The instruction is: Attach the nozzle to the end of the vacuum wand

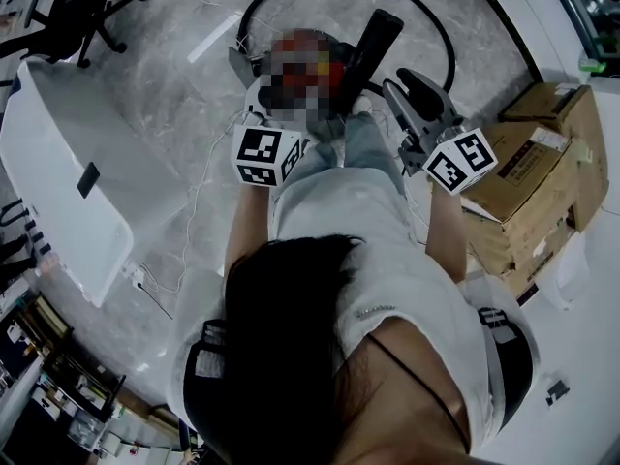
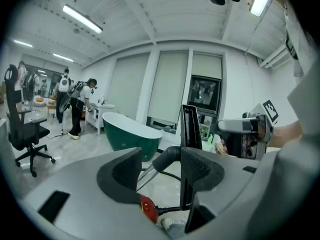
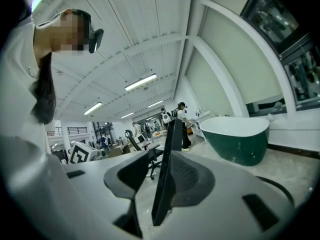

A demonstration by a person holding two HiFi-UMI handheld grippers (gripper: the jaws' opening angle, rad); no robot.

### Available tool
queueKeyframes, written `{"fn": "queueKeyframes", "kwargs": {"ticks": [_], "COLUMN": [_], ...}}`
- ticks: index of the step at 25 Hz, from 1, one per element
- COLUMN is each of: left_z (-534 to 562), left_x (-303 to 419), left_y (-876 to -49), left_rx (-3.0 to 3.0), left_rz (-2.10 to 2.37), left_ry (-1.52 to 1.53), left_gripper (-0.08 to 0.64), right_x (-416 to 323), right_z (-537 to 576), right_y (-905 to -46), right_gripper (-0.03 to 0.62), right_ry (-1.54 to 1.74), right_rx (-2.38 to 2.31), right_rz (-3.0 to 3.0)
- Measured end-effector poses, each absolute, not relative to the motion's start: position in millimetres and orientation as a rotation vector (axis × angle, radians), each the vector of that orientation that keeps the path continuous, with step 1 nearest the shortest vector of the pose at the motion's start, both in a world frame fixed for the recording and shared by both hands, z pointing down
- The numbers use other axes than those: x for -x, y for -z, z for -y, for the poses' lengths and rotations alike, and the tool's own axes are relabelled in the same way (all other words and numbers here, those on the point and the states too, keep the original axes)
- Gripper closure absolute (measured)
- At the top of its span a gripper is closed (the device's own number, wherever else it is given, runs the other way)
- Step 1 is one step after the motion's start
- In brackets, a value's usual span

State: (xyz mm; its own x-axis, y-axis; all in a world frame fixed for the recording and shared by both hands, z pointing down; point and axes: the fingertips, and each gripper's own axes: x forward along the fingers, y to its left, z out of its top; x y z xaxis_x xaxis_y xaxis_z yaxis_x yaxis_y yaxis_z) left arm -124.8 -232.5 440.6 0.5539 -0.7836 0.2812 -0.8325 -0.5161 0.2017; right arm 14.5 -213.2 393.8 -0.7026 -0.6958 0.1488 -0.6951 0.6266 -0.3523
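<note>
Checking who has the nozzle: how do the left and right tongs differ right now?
The left tongs stand wide apart; the right tongs are closer together. The left tongs grip nothing, the wand only showing past their gap; the right tongs have the black nozzle between them, against one pad, a slit at the other. Both are grey with dark pads.

Premises present as a large open-plan work hall, part showroom and part office. Evidence: a white ribbed ceiling with strip lights, tall windows with blinds drawn, a polished stone-look floor, a green freestanding bathtub, a white bathtub, swivel office chairs, stacked cardboard boxes, loose floor cables, and people standing at a desk far back.
</note>
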Motion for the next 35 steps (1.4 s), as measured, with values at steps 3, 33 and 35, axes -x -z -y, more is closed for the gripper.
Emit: {"fn": "queueKeyframes", "kwargs": {"ticks": [3,33,35], "left_z": [228.9,218.4,216.5], "left_x": [127.4,134.5,130.3], "left_y": [-436.1,-420.2,-420.5], "left_rx": [-2.483,-2.403,-2.421], "left_rz": [1.354,1.472,1.465], "left_ry": [-0.193,-0.109,-0.129], "left_gripper": [0.343,0.558,0.558], "right_x": [-10.0,37.4,37.1], "right_z": [217.6,225.8,226.4], "right_y": [-396.3,-408.8,-409.2], "right_gripper": [0.484,0.577,0.577], "right_ry": [0.595,0.407,0.402], "right_rx": [1.275,1.587,1.600], "right_rz": [-2.819,-2.958,-2.960]}}
